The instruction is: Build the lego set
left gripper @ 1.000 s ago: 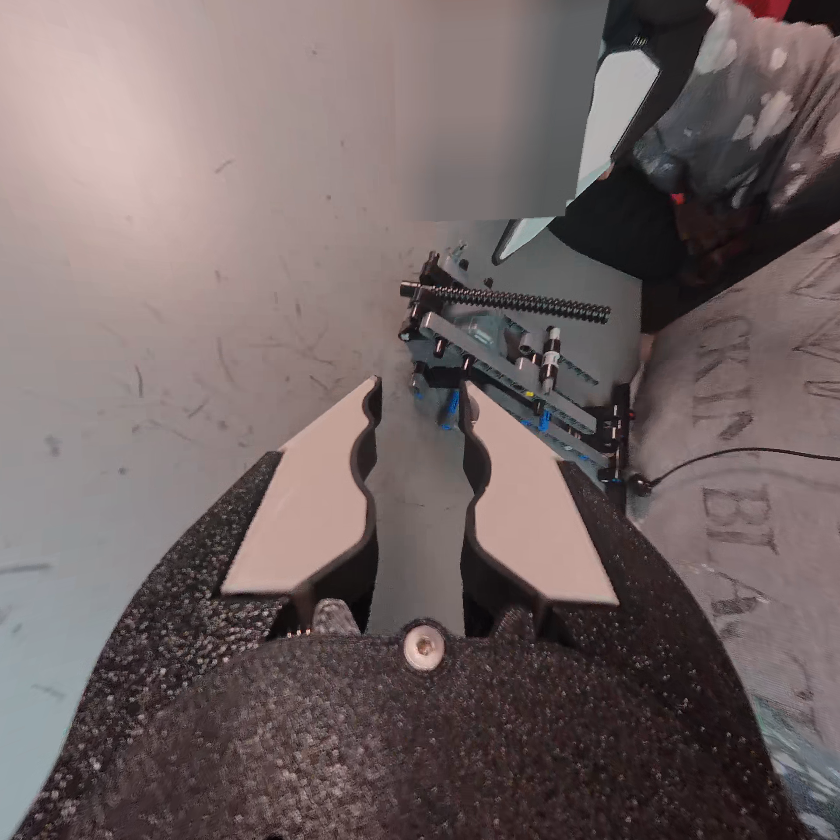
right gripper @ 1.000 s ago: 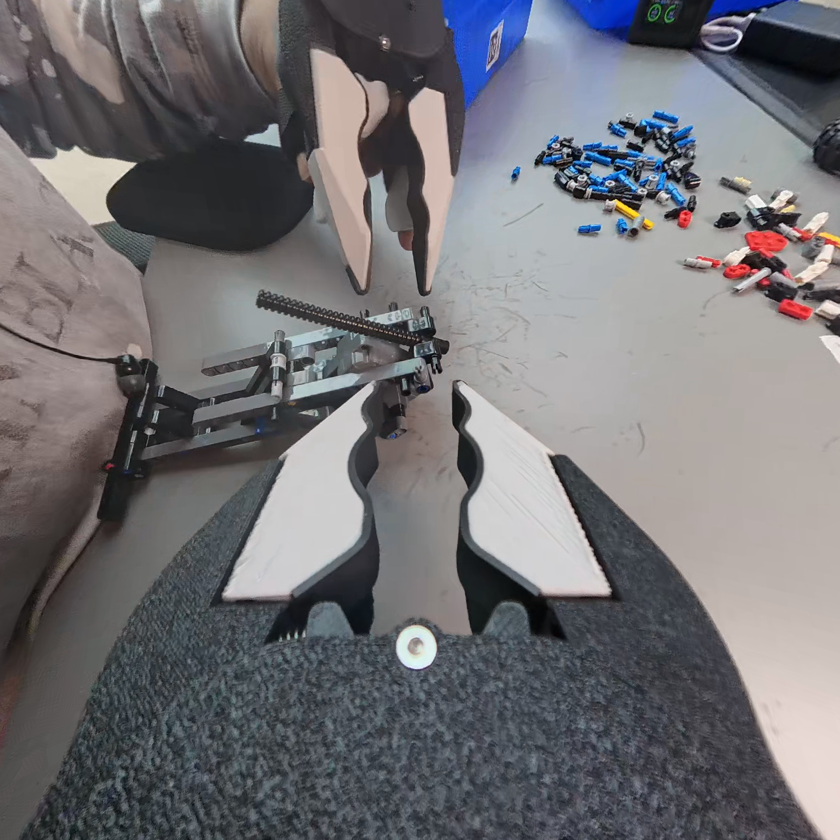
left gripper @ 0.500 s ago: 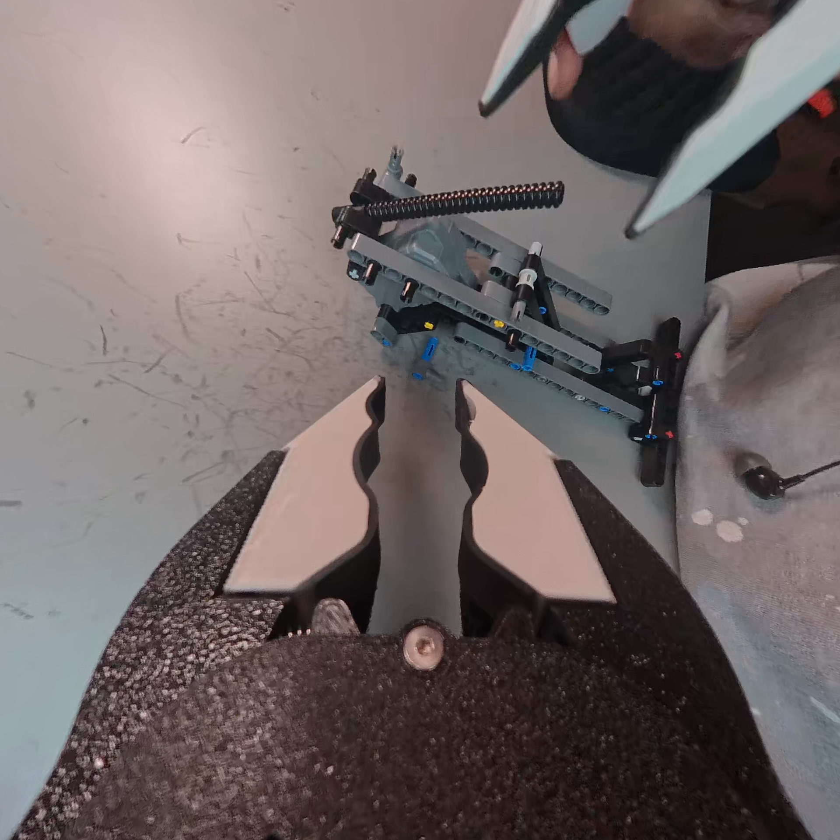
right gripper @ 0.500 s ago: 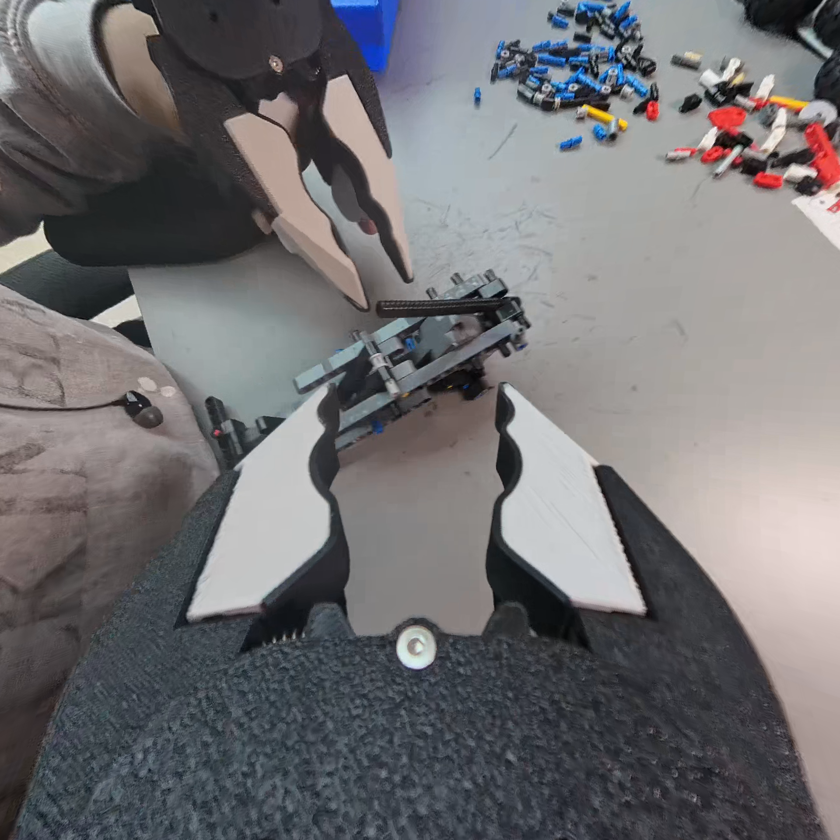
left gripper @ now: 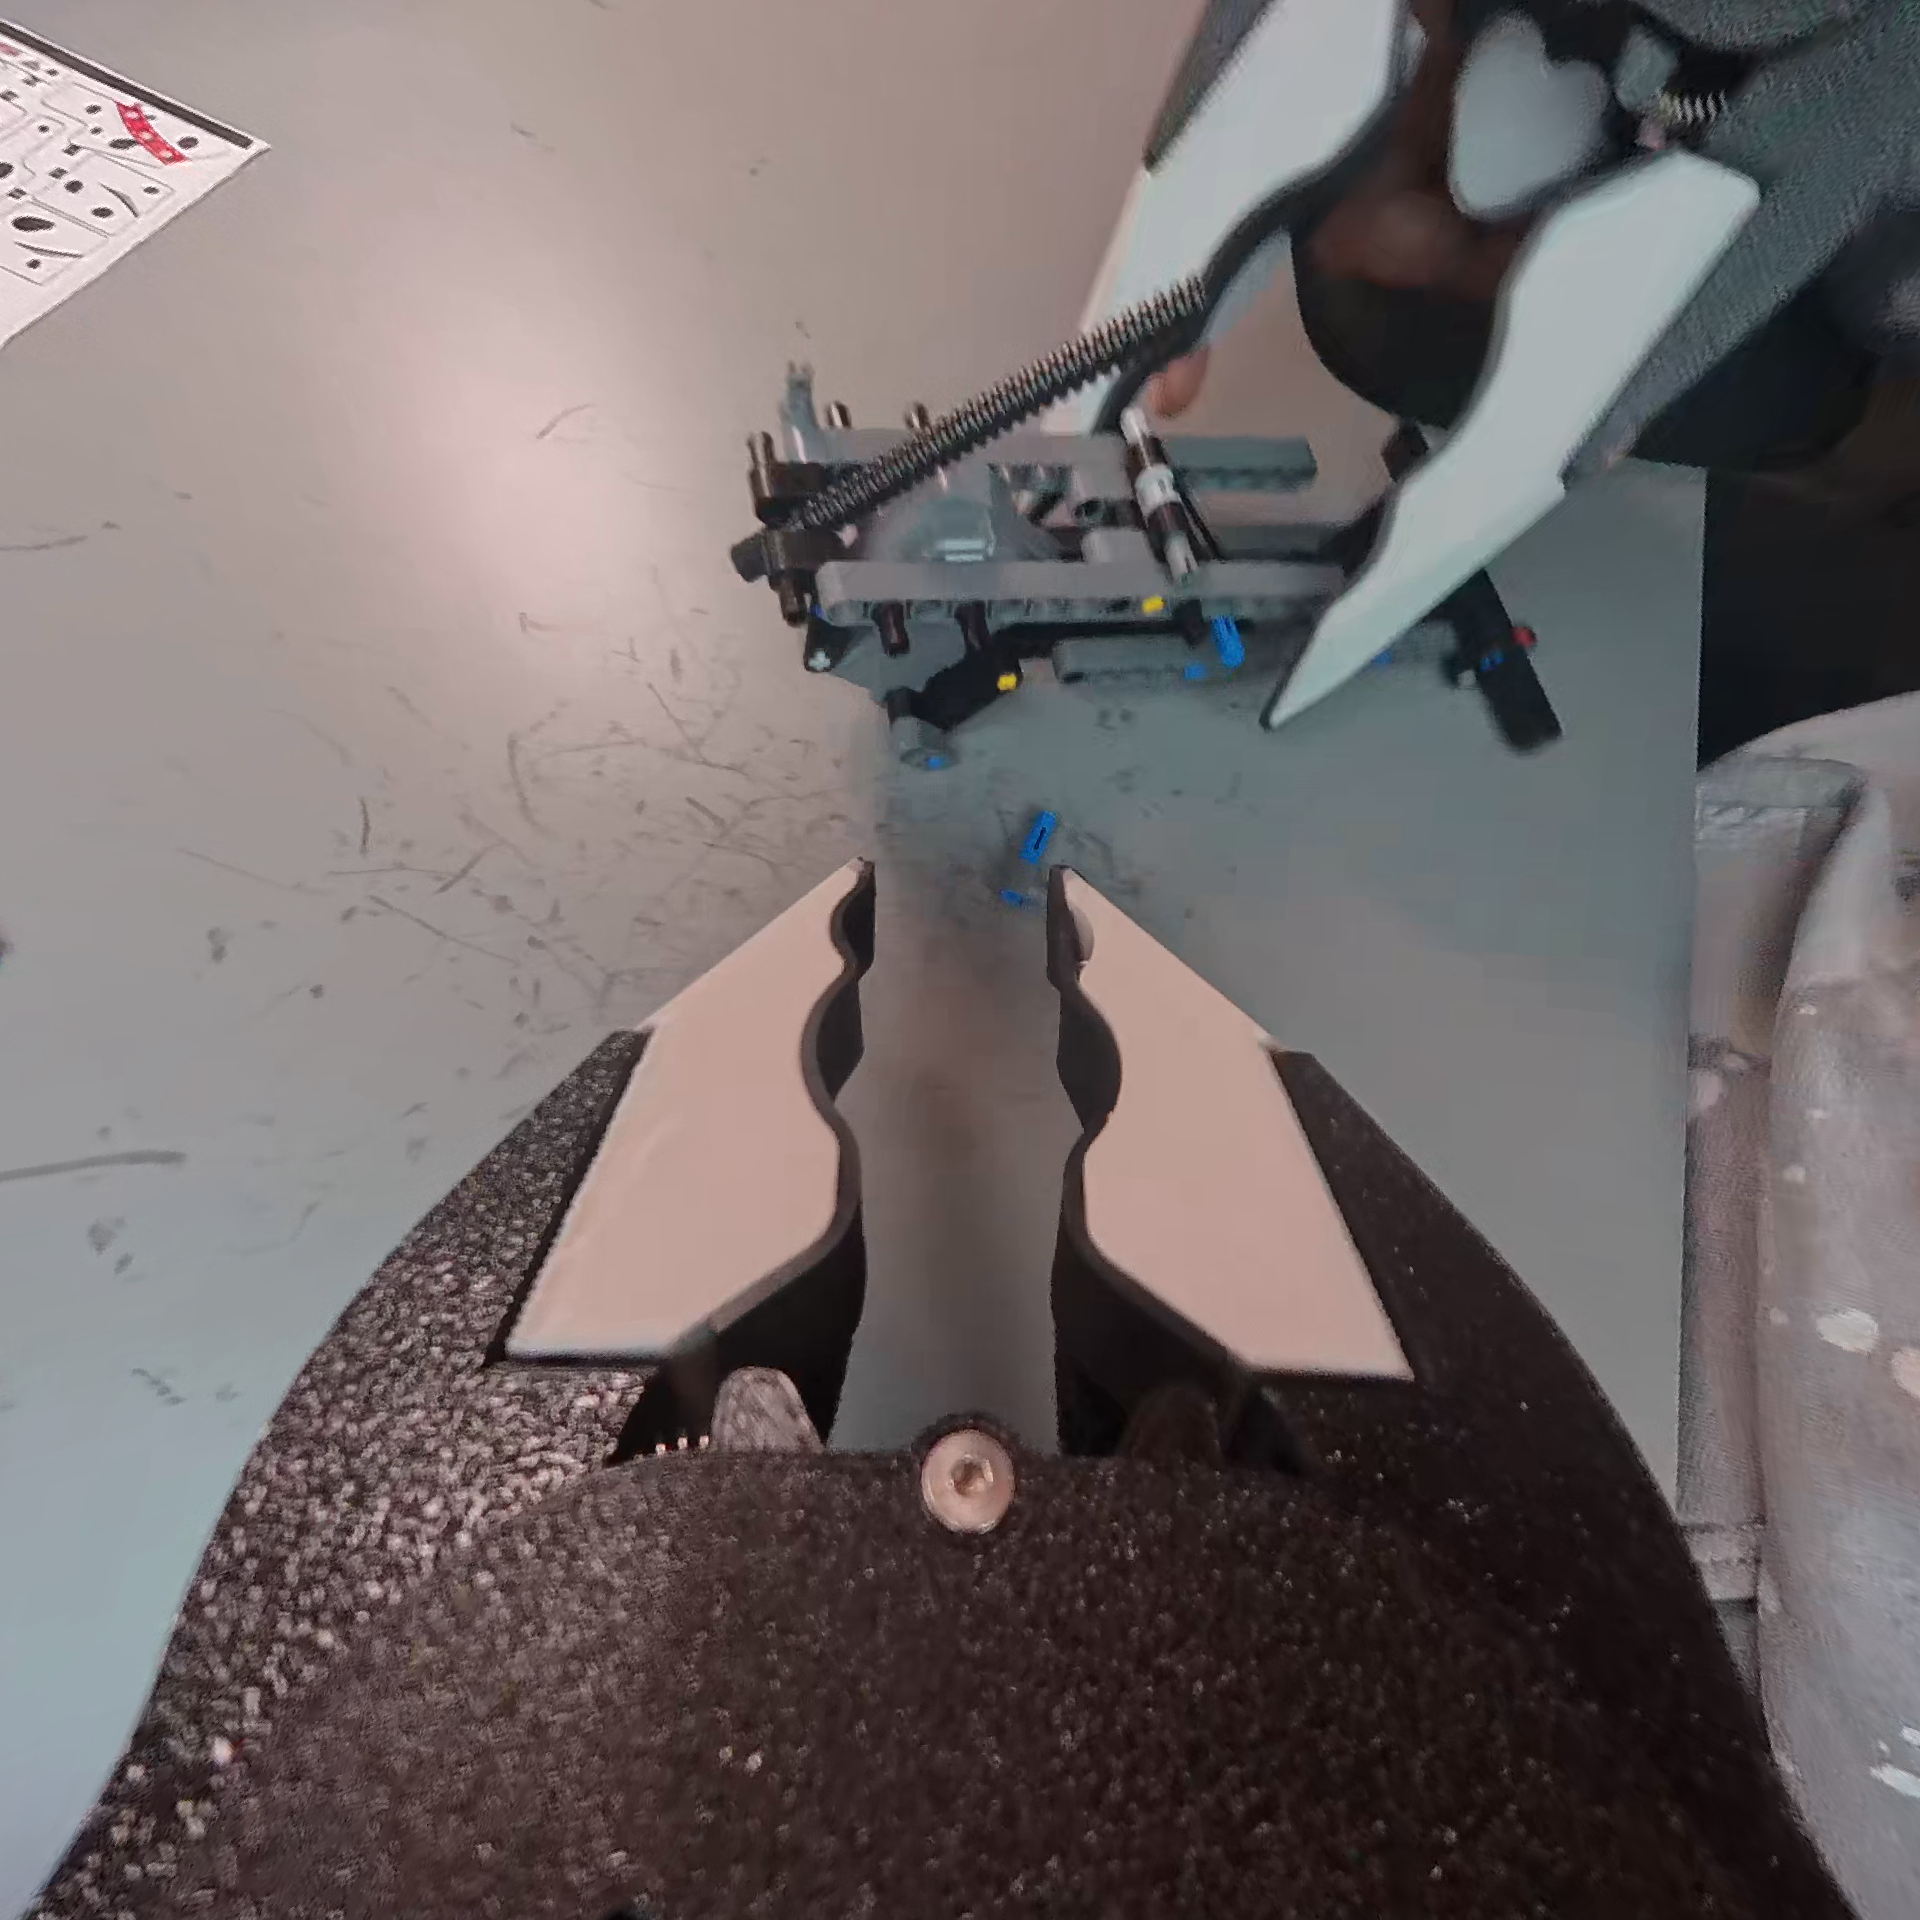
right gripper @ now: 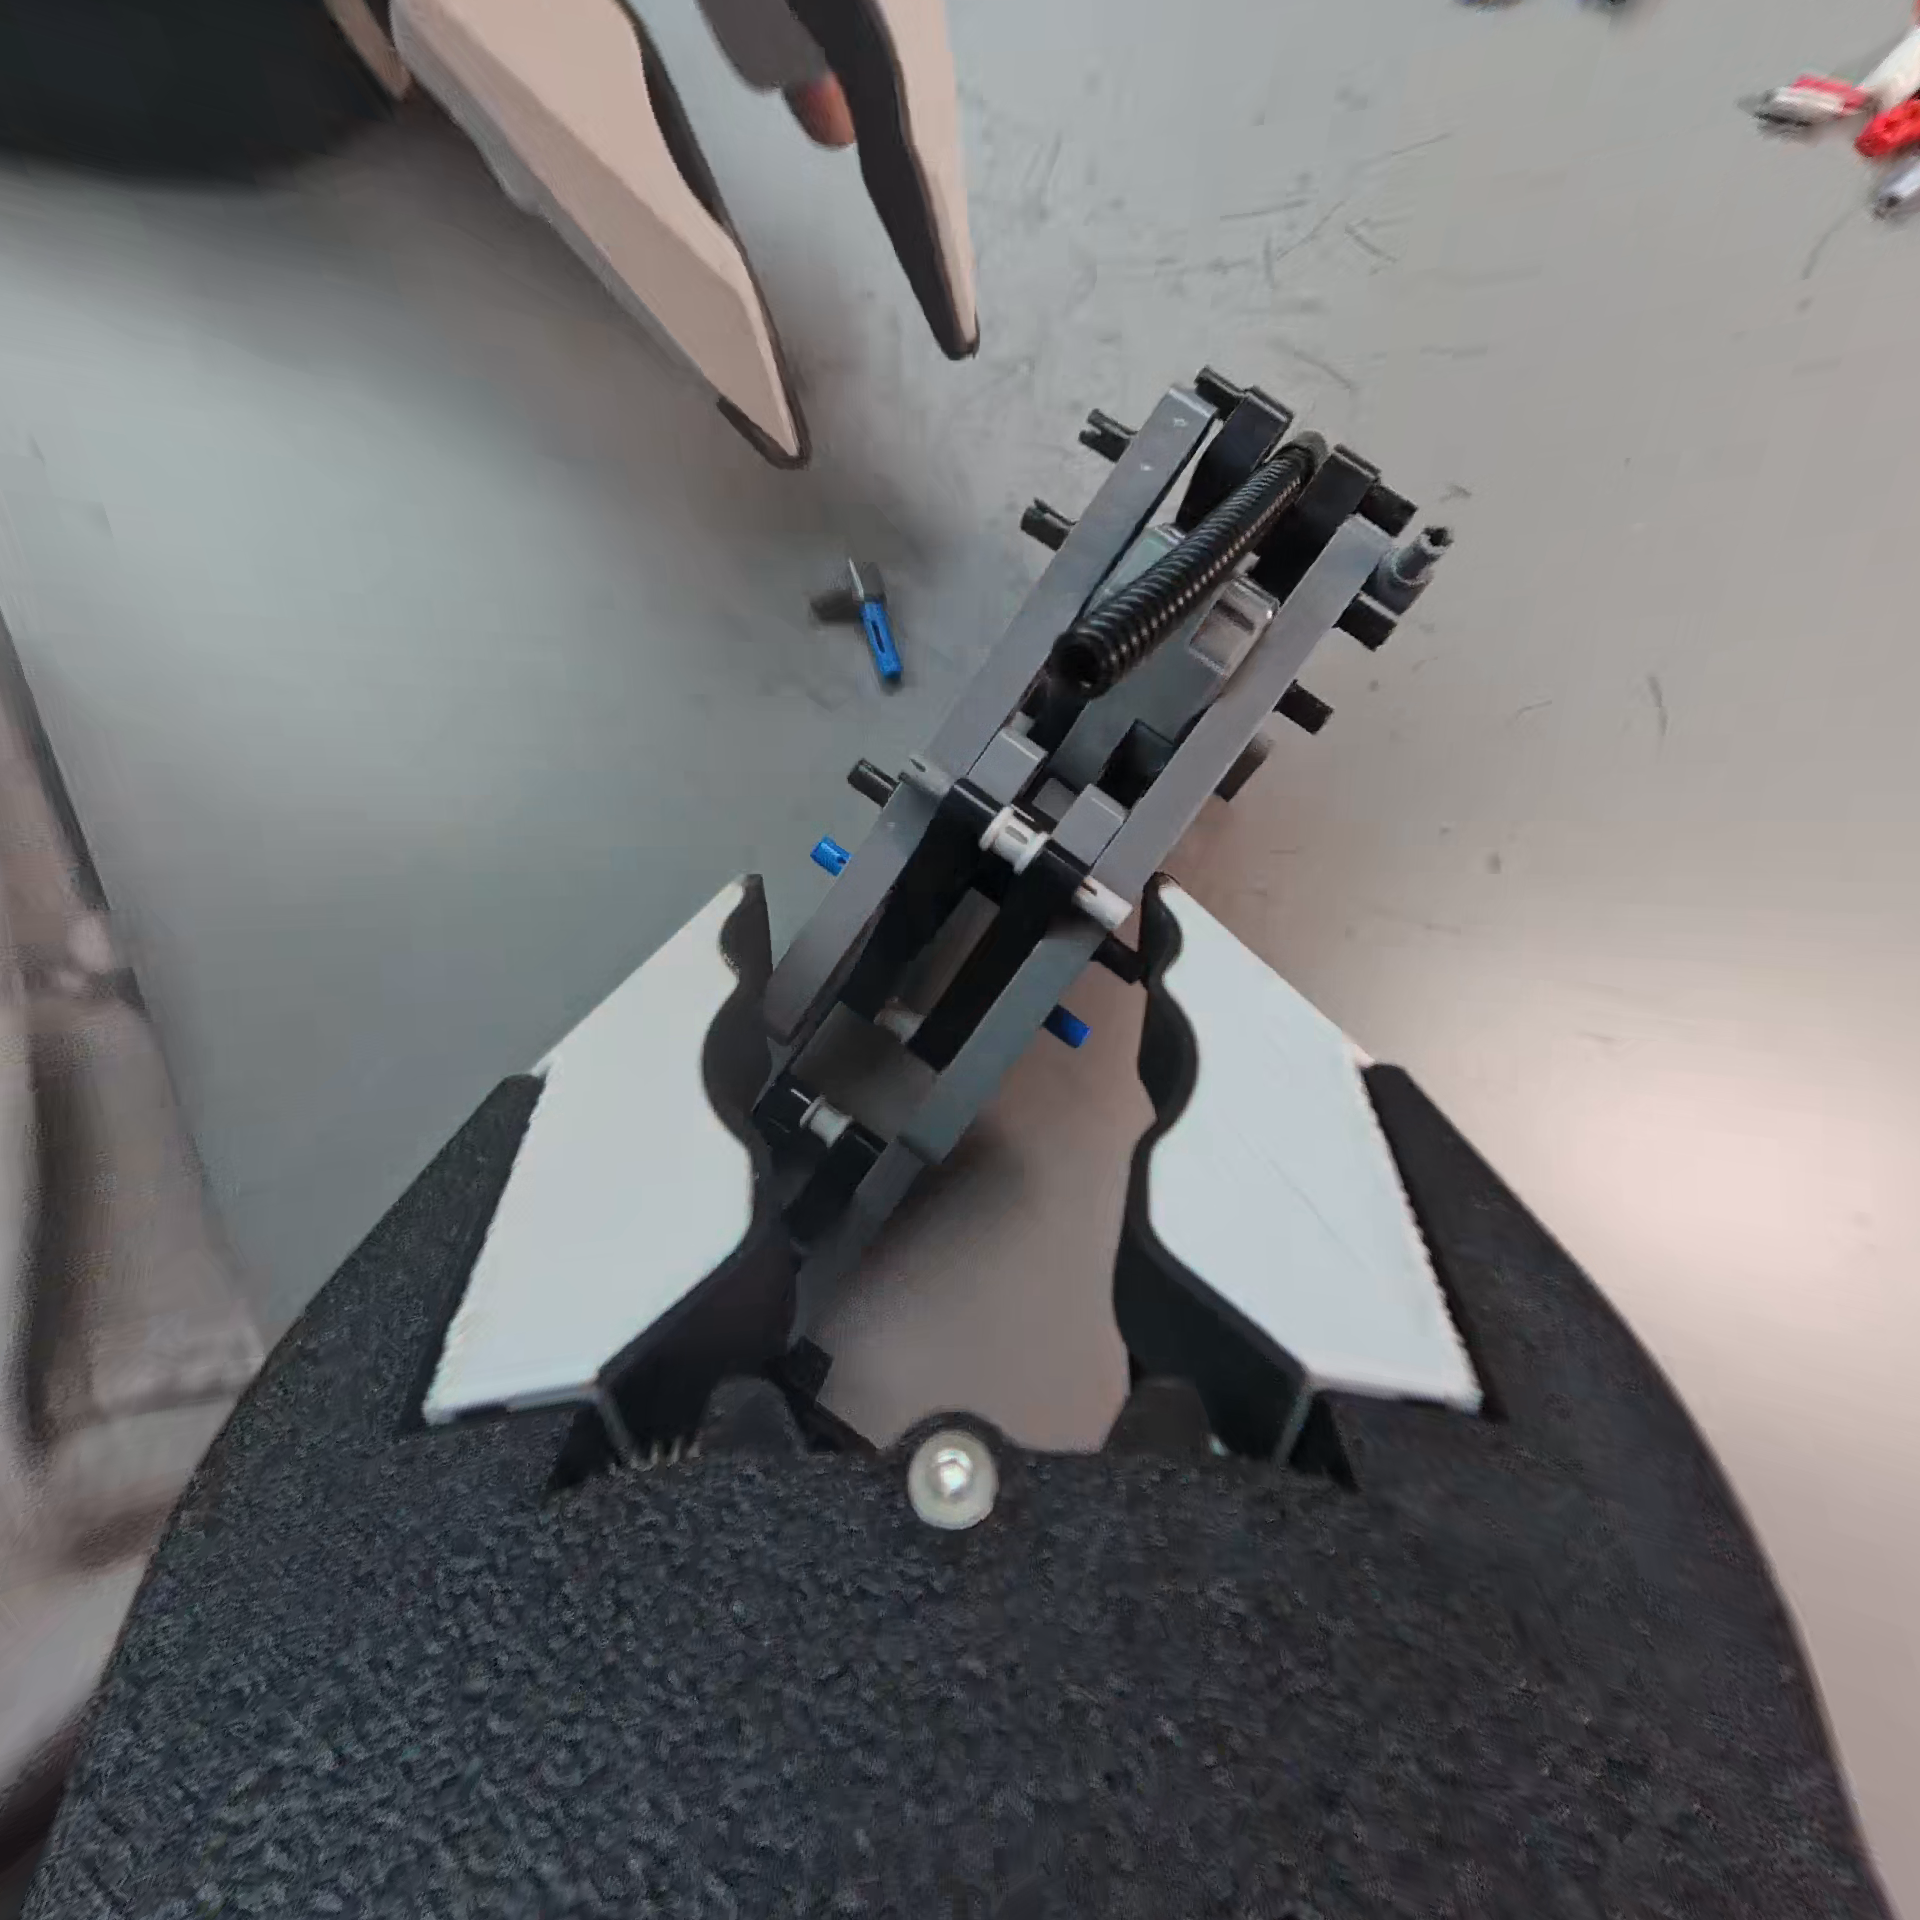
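Left wrist view: left gripper (left gripper: 956, 883) part open w/ nothing between its fingers, hovering over the scratched grey table (left gripper: 364, 623) just short of a loose blue pin (left gripper: 1029, 854); the grey-and-black lego frame (left gripper: 1039, 551) w/ its black ribbed hose (left gripper: 997, 416) lies beyond, right gripper (left gripper: 1236, 520) straddling its near end. Right wrist view: right gripper (right gripper: 951, 894) wide open around the frame (right gripper: 1039, 831), fingers either side but not yet clamped. I'd squeeze square on the two long grey beams, clear of the hose & the side pegs, so it doesn't twist
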A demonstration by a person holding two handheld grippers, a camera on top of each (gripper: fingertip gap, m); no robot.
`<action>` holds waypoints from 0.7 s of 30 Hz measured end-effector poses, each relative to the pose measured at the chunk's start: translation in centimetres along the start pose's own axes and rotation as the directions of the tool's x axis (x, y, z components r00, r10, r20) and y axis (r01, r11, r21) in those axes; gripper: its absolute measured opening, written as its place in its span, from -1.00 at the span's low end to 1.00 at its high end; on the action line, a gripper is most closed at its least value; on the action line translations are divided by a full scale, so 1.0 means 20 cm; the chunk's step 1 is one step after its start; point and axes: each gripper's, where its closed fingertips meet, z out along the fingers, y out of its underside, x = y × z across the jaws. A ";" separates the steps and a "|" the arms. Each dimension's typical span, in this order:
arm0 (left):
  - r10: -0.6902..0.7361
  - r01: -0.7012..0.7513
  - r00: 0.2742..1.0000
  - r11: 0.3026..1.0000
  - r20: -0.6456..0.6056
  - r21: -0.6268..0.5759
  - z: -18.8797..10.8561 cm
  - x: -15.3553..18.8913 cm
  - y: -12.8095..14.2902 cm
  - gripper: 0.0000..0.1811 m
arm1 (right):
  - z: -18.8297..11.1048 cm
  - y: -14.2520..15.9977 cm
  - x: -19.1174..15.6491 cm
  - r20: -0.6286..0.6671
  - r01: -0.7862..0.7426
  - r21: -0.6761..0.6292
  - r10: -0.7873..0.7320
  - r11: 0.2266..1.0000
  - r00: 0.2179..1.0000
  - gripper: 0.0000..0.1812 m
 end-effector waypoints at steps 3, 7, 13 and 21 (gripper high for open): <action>0.032 -0.036 0.999 0.996 -0.043 -0.079 0.05 0.04 0.05 -0.62 | -0.03 0.05 0.14 0.158 0.301 -0.026 -0.294 0.953 0.943 -0.22; 0.026 -0.039 0.996 0.988 -0.091 -0.147 0.11 0.06 0.08 -0.66 | 0.04 0.05 0.29 0.300 0.427 -0.096 -0.383 0.899 0.874 -0.27; 0.024 -0.036 0.997 0.986 -0.077 -0.164 0.13 0.05 0.09 -0.85 | 0.05 -0.01 0.37 0.254 0.405 -0.033 -0.384 0.914 0.888 -0.17; -0.043 0.026 0.992 0.990 -0.119 -0.136 0.11 0.06 0.06 -0.97 | -0.22 -0.21 0.12 -0.064 0.312 0.359 -0.310 0.880 0.949 -0.62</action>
